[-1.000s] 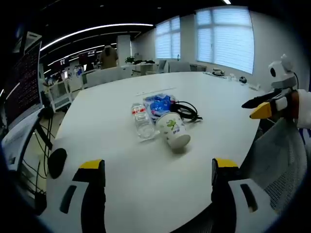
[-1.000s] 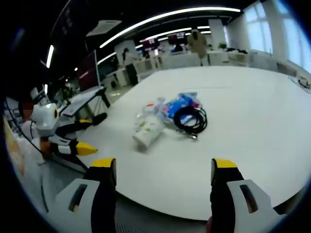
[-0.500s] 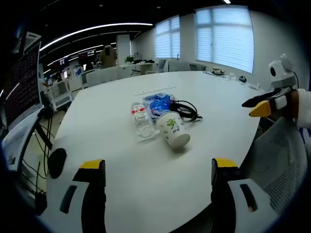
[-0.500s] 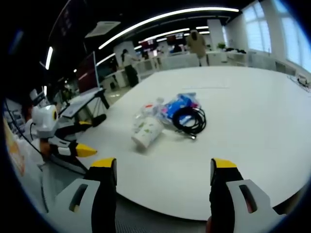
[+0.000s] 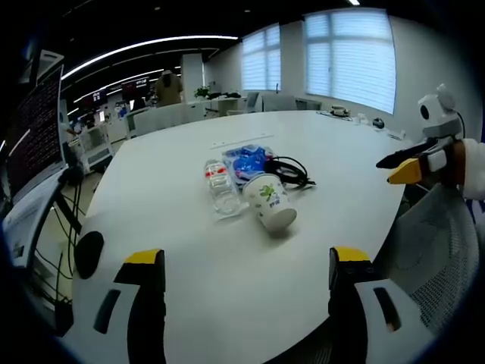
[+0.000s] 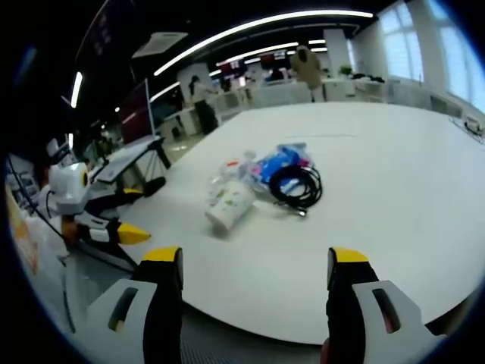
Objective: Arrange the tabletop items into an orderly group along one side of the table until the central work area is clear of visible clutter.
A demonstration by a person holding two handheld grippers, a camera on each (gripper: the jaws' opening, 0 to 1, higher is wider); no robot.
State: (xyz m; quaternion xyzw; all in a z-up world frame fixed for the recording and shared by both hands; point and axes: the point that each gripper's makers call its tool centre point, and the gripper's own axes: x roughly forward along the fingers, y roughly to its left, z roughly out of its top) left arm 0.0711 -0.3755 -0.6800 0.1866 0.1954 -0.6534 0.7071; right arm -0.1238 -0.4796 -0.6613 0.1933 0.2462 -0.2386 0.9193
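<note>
In the middle of a large white table (image 5: 227, 288) lies a small heap. A paper cup (image 5: 270, 202) with a green print lies on its side, a clear plastic bottle (image 5: 222, 188) beside it, a blue packet (image 5: 248, 161) behind them, and a coiled black cable (image 5: 289, 173) to the right. The right gripper view has the same cup (image 6: 226, 205), bottle (image 6: 227, 170), packet (image 6: 280, 161) and cable (image 6: 298, 186). My left gripper (image 5: 241, 267) is open, short of the heap, at the table's near edge. My right gripper (image 6: 254, 264) is open too, off the table's edge. Each gripper appears in the other's view, the right (image 5: 413, 165) and the left (image 6: 114, 225).
A mesh office chair (image 5: 428, 250) stands at the table's right side below the right gripper. Small items (image 5: 356, 119) lie at the table's far end near the windows. A monitor and cables (image 5: 38, 144) stand left of the table. A person (image 6: 308, 70) stands among the desks in the background.
</note>
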